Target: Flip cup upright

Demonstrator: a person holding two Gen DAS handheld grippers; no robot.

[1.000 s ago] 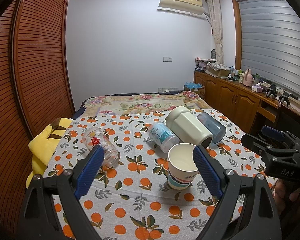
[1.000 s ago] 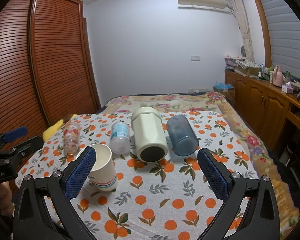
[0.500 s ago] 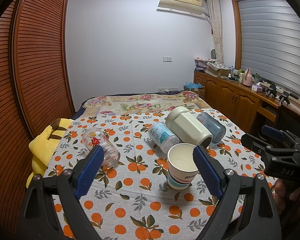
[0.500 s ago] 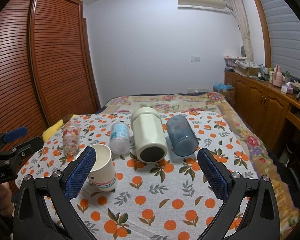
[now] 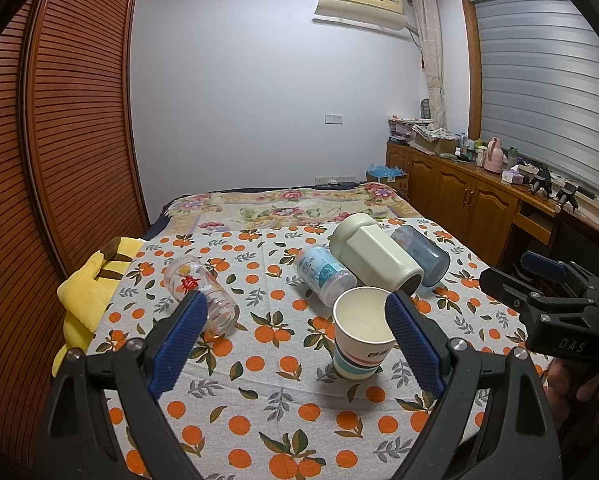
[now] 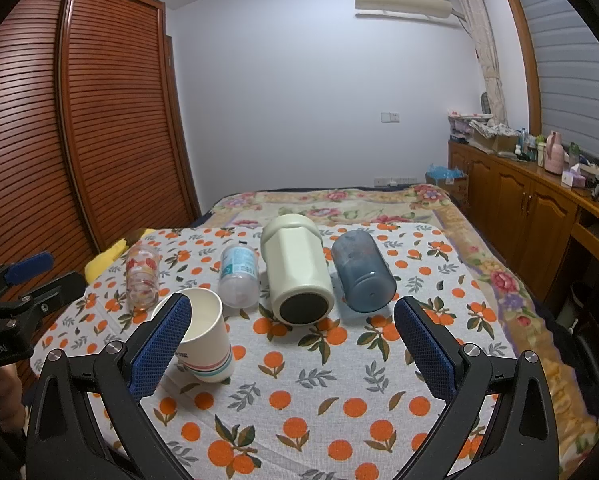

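Note:
A white paper cup (image 5: 361,334) with coloured stripes stands upright on the orange-print cloth (image 5: 259,408); it also shows in the right wrist view (image 6: 205,338). Behind it several cups lie on their sides: a clear glass (image 5: 201,294), a blue-labelled plastic cup (image 5: 323,274), a cream mug (image 5: 375,258) and a blue tumbler (image 5: 421,254). My left gripper (image 5: 295,344) is open and empty, above the cloth just in front of the paper cup. My right gripper (image 6: 293,346) is open and empty, in front of the cream mug (image 6: 299,272).
A yellow plush toy (image 5: 87,292) lies at the cloth's left edge. A floral bedspread (image 5: 283,208) stretches behind. A slatted wooden wardrobe (image 5: 59,140) stands on the left and a wooden cabinet (image 5: 471,204) with clutter on the right.

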